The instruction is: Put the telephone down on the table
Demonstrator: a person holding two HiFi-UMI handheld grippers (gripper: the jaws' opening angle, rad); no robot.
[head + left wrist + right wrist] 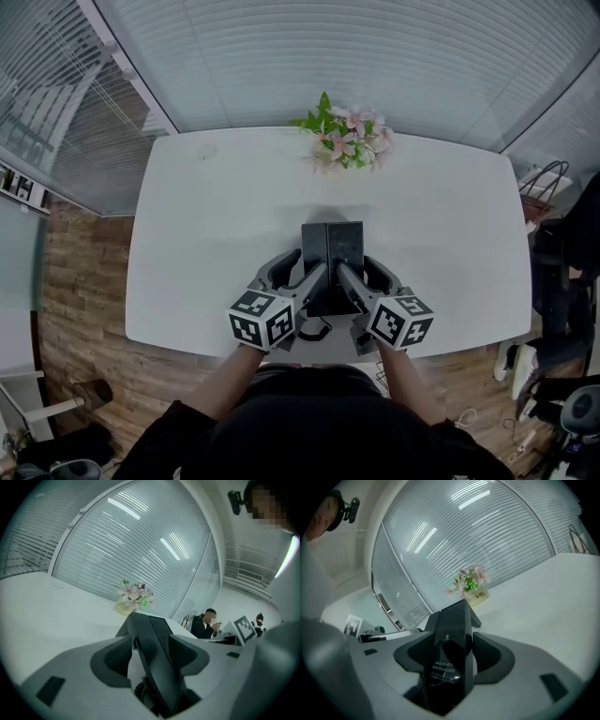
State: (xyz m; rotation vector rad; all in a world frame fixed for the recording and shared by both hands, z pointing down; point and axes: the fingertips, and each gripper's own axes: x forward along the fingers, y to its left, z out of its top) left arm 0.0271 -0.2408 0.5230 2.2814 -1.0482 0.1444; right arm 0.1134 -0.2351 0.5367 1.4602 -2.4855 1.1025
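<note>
The black telephone (332, 262) is low over the near middle of the white table (206, 244), and I hold it from both sides. My left gripper (295, 274) grips its left edge and my right gripper (366, 274) its right edge. In the left gripper view the telephone (154, 653) stands edge-on between the jaws, with the pads against it. The right gripper view shows the telephone (452, 644) filling the gap between the pads. A black cord (314, 328) curls at its near end. Whether its underside touches the table I cannot tell.
A pot of pink flowers (345, 141) stands at the table's far edge, ahead of the telephone. A person (205, 623) sits beyond the table's right end. A wire rack (544, 183) and shoes are on the wooden floor to the right. Blinds cover the windows behind.
</note>
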